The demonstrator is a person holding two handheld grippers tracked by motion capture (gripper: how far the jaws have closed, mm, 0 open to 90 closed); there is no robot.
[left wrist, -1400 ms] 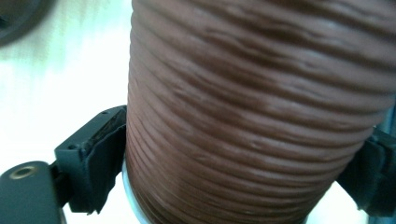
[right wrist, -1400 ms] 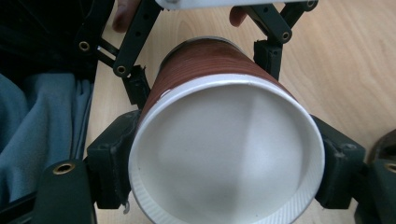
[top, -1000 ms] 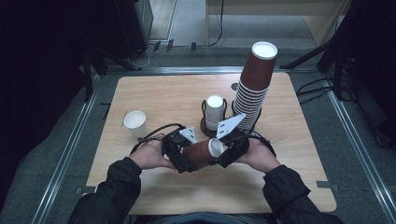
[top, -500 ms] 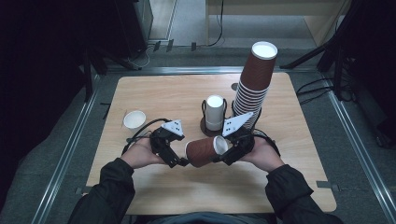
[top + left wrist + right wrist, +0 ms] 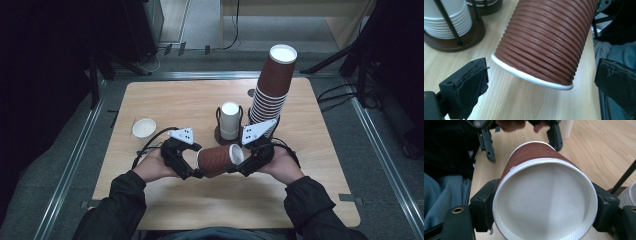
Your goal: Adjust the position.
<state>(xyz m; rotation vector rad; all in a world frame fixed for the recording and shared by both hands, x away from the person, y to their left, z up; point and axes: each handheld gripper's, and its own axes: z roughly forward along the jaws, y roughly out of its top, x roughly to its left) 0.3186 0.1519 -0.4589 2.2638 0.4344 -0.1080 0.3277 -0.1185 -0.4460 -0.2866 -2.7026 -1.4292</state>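
I have the brown ribbed cup [image 5: 217, 160] lying on its side above the near middle of the wooden surface [image 5: 310, 200], held level between my two hands, its white open mouth turned toward my right. My right gripper [image 5: 239, 163] is clamped across the cup just behind the rim; in the right gripper view the cup [image 5: 544, 195] sits mouth-on to the camera with a black pad [image 5: 482, 210] pressed against each side of its wall. My left gripper [image 5: 192, 167] is at the cup's closed bottom end, released: in the left gripper view the jaws stand wide, the cup's base rim [image 5: 531, 76] hangs between them and clear of both pads [image 5: 472, 87]. Whether the cup's lower side touches the wood or floats just over it, I cannot tell. Behind the cup, near the surface's centre, a dark round holder carries a stack of white cups [image 5: 230, 120], and just to the right of that rises a tall leaning stack of brown cups [image 5: 272, 85]. A single small white cup [image 5: 143, 128] stands upright well off to the left, near my left wrist. A dark sleeve [image 5: 120, 205] covers each of my forearms.
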